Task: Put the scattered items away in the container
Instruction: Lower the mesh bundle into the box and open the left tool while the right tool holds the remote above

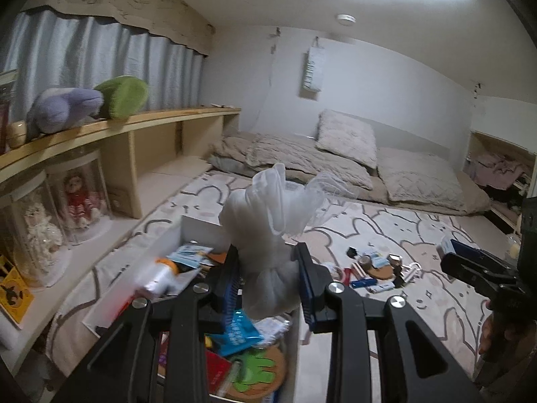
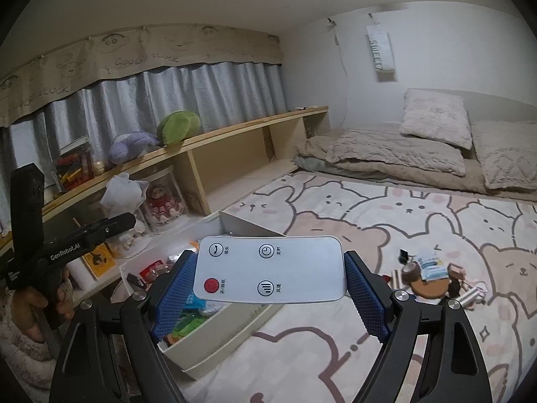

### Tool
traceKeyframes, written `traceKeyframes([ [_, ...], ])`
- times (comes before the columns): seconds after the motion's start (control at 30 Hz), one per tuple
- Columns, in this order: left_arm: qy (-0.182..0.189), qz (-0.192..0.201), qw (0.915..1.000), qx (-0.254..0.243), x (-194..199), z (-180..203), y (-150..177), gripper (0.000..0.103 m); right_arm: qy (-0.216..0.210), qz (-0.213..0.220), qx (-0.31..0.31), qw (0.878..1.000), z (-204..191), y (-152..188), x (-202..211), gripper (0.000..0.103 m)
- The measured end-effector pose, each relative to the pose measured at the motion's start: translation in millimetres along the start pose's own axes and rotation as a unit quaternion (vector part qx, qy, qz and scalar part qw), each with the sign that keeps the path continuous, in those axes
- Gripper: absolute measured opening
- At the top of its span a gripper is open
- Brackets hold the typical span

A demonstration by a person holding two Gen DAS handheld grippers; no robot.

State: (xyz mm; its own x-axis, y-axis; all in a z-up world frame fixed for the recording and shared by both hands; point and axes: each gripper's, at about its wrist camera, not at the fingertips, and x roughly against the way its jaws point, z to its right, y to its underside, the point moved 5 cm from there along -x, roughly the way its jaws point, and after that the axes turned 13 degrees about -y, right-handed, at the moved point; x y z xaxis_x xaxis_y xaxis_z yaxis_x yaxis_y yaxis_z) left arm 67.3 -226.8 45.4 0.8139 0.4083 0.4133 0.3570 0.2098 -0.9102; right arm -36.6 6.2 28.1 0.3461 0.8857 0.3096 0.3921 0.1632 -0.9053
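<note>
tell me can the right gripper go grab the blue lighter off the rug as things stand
Probably not yet: the right gripper is shut on the white remote, so its jaws are full, though the blue lighter lies uncovered.

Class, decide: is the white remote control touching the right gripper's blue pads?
Touching. The right wrist view shows the white remote control held crosswise, both short ends pressed against the right gripper's blue pads.

Remote control [image 2: 270, 268]: smooth white plastic, slightly glossy face.
Bag [image 1: 268, 235]: thin, crinkled, translucent white plastic.
Container [image 2: 214, 346]: smooth, matt white walls.
Rug [image 2: 369, 221]: soft, matt printed cloth.
Shelf [image 2: 235, 127], far left: pale bare wood.
Gripper pads [image 2: 364, 295]: blue, rough-textured.
</note>
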Motion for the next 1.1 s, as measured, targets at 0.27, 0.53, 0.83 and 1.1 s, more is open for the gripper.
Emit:
traceKeyframes([
  [0.27,-0.05,-0.011,0.9987,-0.001,-11.1,-48.2,4.5,0.032,-0.014,-0.012,0.005,1.0,-11.3,5.0,-12.6,0.087],
  [0.53,-0.078,-0.057,0.9953,0.012,-36.5,-82.0,32.4,0.032,-0.02,-0.032,-0.002,0.999,-12.8,19.4,-22.9,0.087],
  [0.83,-0.122,-0.108,0.9863,0.027,-64.4,-118.9,61.5,0.032,-0.024,-0.044,-0.005,0.999,-15.0,24.8,-32.4,0.087],
  [1.1,-0.128,-0.143,0.9806,0.04,-86.0,-125.3,80.5,0.032,-0.029,-0.055,-0.004,0.998,-18.7,29.4,-42.2,0.087],
])
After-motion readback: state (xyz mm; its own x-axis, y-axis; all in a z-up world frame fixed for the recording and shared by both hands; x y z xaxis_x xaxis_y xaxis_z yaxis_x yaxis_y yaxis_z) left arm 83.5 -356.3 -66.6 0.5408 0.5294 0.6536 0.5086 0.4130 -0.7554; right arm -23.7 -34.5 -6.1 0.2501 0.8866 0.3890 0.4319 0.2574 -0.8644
